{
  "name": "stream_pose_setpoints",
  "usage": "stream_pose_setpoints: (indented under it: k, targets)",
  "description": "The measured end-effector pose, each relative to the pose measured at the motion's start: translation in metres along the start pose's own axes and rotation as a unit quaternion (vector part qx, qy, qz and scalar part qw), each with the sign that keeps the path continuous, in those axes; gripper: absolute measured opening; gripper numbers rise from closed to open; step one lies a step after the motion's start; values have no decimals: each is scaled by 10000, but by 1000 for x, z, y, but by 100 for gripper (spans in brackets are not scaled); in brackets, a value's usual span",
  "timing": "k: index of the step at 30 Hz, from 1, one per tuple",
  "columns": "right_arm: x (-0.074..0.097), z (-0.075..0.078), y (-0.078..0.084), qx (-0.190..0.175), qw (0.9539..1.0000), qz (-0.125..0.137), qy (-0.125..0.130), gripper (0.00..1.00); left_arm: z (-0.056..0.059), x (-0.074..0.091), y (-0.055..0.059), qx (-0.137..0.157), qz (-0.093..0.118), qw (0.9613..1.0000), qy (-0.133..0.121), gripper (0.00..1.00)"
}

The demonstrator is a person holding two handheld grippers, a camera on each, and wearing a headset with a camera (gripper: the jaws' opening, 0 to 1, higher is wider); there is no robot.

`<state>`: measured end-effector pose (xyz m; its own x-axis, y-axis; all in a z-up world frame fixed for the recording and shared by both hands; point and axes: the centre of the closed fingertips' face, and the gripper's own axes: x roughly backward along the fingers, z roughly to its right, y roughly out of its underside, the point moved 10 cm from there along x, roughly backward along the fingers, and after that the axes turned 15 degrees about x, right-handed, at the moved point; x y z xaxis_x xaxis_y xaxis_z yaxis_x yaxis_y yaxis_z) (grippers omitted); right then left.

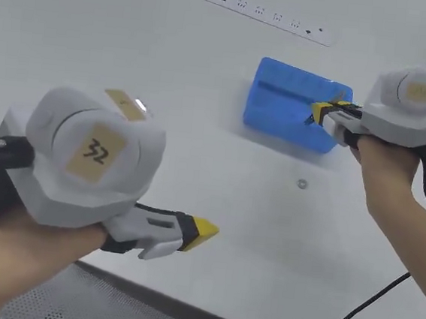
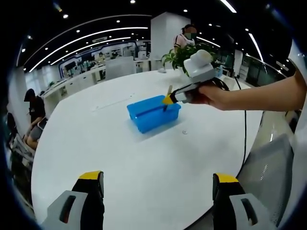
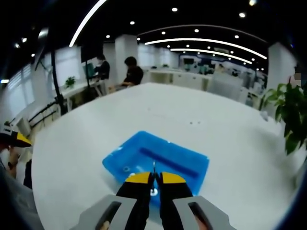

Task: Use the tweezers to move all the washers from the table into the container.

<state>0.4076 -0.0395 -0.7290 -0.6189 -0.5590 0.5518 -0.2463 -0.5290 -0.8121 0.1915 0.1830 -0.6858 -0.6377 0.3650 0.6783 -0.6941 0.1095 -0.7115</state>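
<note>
Nearest the person: left gripper (image 1: pixel 182 241), jaws wide apart, holding nothing, apparently parked off the work as idle. Mid-table: 1 loose washer (image 1: pixel 302 185), seemingly yet to be collected. Beyond: blue container (image 1: pixel 278 113). The right gripper (image 3: pixel 154 178) is poised above it, jaws pinched on the tweezers (image 3: pixel 154 166), tips pointing in, likely for a drop. 1 stored washer (image 3: pixel 126 168) lies inside.
</note>
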Motion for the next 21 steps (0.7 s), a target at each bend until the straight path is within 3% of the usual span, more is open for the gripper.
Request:
stream_pose_setpoints:
  k: [7,12,21]
  targets:
    - [27,-3,-12,17,9995,309,-23,2,0,0,0,9,5,10000,23,96]
    - [52,-18,-15,22,9990,452,-45,2,3,0,0,3,0,10000,52,96]
    - [74,-33,-2,152,9994,306,-73,3,3,0,0,-17,13,10000,61,96]
